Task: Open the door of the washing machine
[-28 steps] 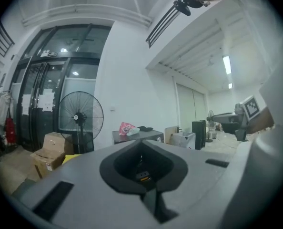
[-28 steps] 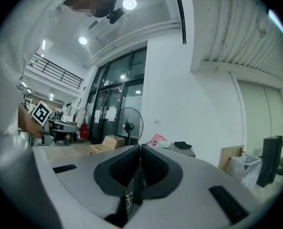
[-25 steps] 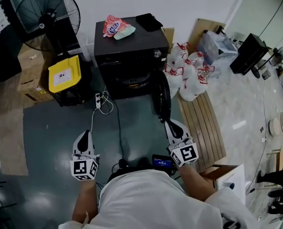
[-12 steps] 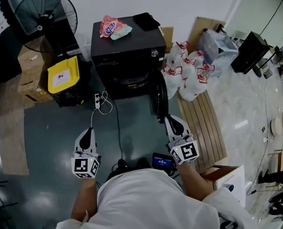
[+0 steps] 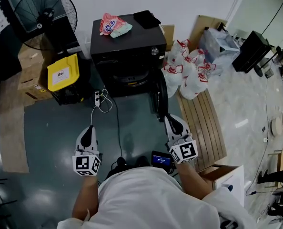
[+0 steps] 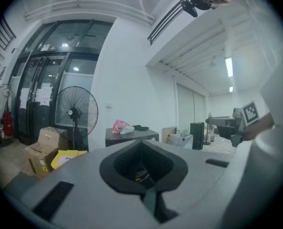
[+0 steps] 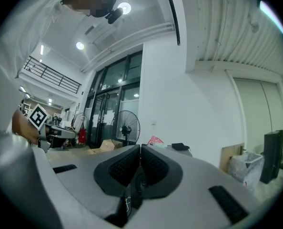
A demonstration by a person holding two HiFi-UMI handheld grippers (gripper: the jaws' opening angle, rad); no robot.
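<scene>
The black washing machine (image 5: pixel 127 46) stands against the far wall. Its round door (image 5: pixel 159 97) hangs open, swung out to the right of the drum opening. My right gripper (image 5: pixel 169 119) is shut and holds nothing, with its tips just beside the door's near edge; I cannot tell if they touch. My left gripper (image 5: pixel 88 130) is shut and empty too, over the floor well left of the door. In the left gripper view, the shut left gripper (image 6: pixel 142 149) points at the machine's top (image 6: pixel 132 136). The right gripper view shows the right gripper (image 7: pixel 140 149) with its pads pressed together.
A pink packet (image 5: pixel 112 25) and a black item (image 5: pixel 147 19) lie on the machine. A yellow-lidded box (image 5: pixel 64 73), cardboard boxes (image 5: pixel 29 78) and a fan (image 5: pixel 41 13) stand left. White bags (image 5: pixel 186 73) and a wooden pallet (image 5: pixel 203 123) are right. A power strip (image 5: pixel 98 100) lies on the floor.
The left gripper has shifted slightly across the floor. The right gripper has hardly moved. The door stays open and both grippers stay shut.
</scene>
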